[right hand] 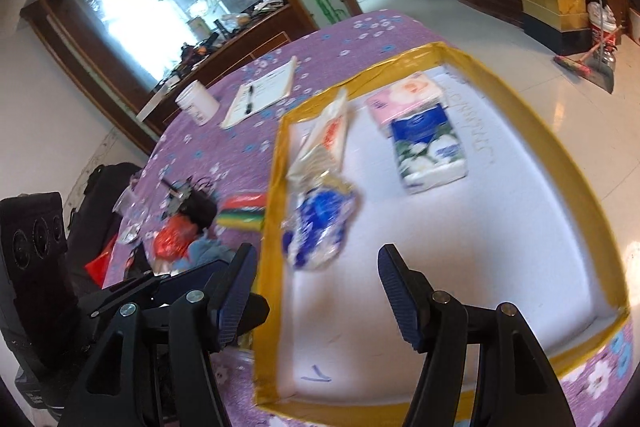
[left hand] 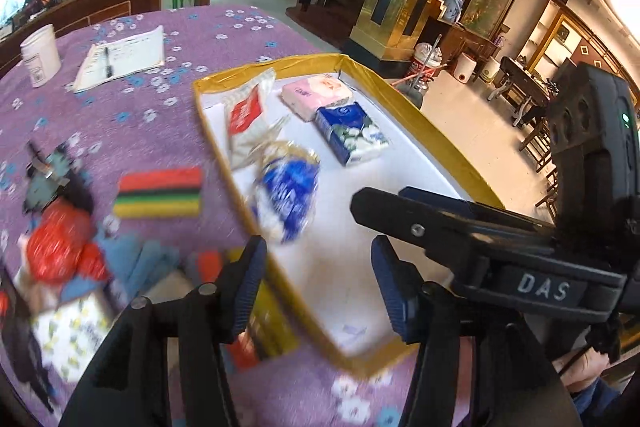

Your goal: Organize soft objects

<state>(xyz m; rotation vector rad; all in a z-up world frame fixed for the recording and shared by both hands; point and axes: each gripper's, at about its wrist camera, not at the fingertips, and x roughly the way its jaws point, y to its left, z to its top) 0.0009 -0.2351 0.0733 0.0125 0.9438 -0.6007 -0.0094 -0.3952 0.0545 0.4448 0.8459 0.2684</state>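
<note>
Inside the gold-rimmed tray [right hand: 552, 147], four soft packs already lie toward its far and left edges, among them a crinkly blue bag [right hand: 316, 227] and a blocky blue tissue pack [right hand: 430, 147]. You still have the striped sponge [left hand: 158, 193] and a blurred pile [left hand: 68, 251] on the cloth beyond the tray's left edge. Your left gripper [left hand: 316, 287] and right gripper [right hand: 318, 291] both stand apart, empty.

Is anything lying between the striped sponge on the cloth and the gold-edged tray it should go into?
Only the tray's own raised gold wall. The striped sponge lies on bare purple cloth just outside it, with no other object between; the blue-white bag sits just inside that wall.
</note>
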